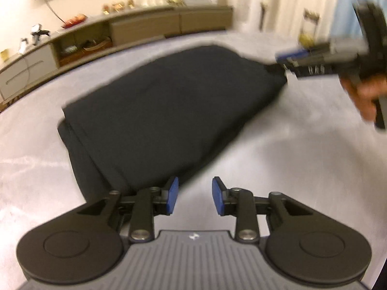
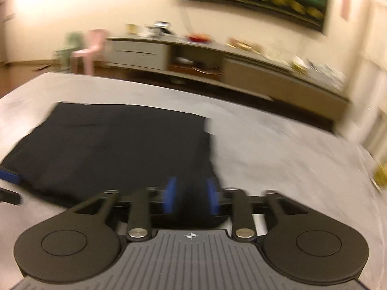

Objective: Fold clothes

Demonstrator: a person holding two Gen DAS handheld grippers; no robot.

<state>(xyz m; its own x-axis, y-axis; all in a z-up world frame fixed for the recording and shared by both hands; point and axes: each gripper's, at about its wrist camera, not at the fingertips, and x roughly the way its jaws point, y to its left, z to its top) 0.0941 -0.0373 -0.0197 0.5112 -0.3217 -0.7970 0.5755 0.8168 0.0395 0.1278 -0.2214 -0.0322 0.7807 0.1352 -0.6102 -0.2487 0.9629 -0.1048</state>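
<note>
While the folded black garment (image 1: 164, 111) is lying flat on the grey table (image 1: 278, 149), the left gripper (image 1: 194, 199) is hovering with its blue pads (image 1: 172, 199) apart and nothing between them, the cloth's near edge sitting just beside the left pad. Across the table, the right gripper (image 2: 191, 199) is holding its fingers parted around a corner of the garment; blur is hiding whether they press it
</note>
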